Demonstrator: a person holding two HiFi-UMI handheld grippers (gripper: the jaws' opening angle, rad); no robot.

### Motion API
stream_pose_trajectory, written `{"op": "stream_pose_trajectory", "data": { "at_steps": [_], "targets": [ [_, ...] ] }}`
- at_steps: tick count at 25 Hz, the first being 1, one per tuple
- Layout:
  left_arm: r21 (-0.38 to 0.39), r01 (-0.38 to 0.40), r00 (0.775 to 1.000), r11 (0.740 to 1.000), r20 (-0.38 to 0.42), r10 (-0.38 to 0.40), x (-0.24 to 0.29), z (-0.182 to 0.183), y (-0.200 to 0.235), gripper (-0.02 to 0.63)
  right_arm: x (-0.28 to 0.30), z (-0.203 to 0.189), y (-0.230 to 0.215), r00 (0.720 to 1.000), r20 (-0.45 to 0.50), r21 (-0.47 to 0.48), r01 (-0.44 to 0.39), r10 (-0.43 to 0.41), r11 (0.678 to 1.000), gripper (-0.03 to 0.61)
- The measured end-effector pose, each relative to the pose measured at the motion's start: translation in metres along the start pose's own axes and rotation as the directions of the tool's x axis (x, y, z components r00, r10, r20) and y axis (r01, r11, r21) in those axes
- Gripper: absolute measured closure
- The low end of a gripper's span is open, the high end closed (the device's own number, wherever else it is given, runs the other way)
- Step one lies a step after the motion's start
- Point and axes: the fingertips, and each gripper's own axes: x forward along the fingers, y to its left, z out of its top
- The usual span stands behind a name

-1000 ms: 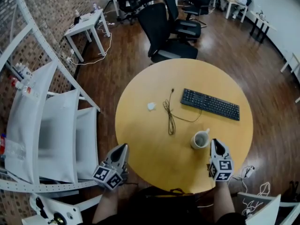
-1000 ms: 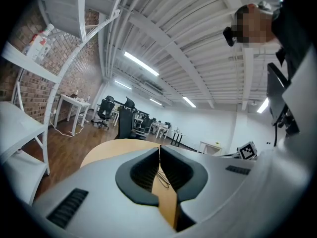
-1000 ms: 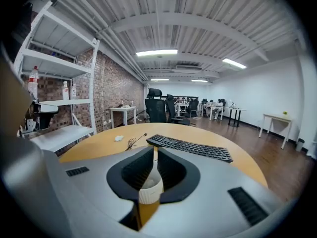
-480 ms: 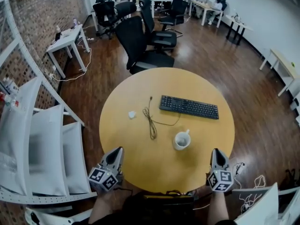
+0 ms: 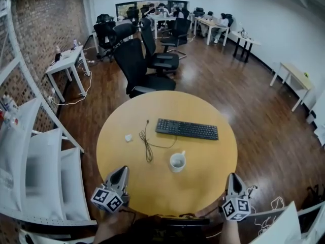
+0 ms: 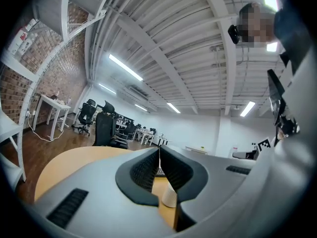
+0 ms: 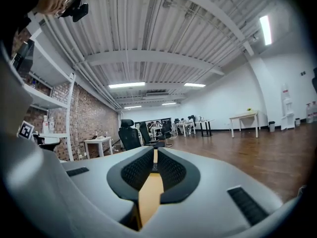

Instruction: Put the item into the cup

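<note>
a round yellow desk point(image 5: 213, 169) stands on a dark wood floor point(image 5: 264, 116). the small white item point(image 5: 128, 137) lies on the left part of the desk, all by itself, not in the cup. the white cup point(image 5: 177, 161) stands upright near the middle of the desk, a bit toward the person, with its handle pointing up and away. a thin black cable point(image 5: 147, 145) lies between the item and the cup and touches neither. a black keyboard point(image 5: 187, 129) lies behind the cup, near it but not touching. the left tongs point(image 5: 122, 171) are at the near left edge of the desk, well apart from the item. their two jaws are pressed together at the tips and hold nothing. the right tongs point(image 5: 231, 177) are at the near right edge of the desk, well apart from the cup. their jaws have just been closing a little more, so only a thin slit shows between them, and nothing is in it. both tongs point out level over the desk. a black chair point(image 5: 133, 65) stands behind the desk. white shelves point(image 5: 40, 161) stand at the left by a brick wall point(image 5: 40, 29).
</note>
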Motion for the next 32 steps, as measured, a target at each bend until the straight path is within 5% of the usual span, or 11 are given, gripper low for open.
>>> {"op": "stream_pose_trajectory", "data": {
  "at_steps": [10, 20, 32],
  "targets": [
    [0.027, 0.001, 0.999, 1.0, 0.052, -0.003, -0.002, 0.012, -0.044, 0.614, -0.017, -0.008, -0.034, 0.998, 0.028, 0.068, -0.057, 0.055, 0.996, 0.569],
    [0.066, -0.001, 0.999, 0.998, 0.041, -0.002, -0.001, 0.008, -0.064, 0.614, 0.002, -0.016, -0.003, 0.991, -0.032, -0.032, -0.134, 0.133, 0.99, 0.571],
    [0.005, -0.054, 0.997, 0.999, 0.055, 0.053, -0.01, -0.002, -0.06, 0.614, -0.002, 0.006, -0.001, 0.988, -0.048, -0.066, -0.149, 0.146, 0.987, 0.571]
  ]
}}
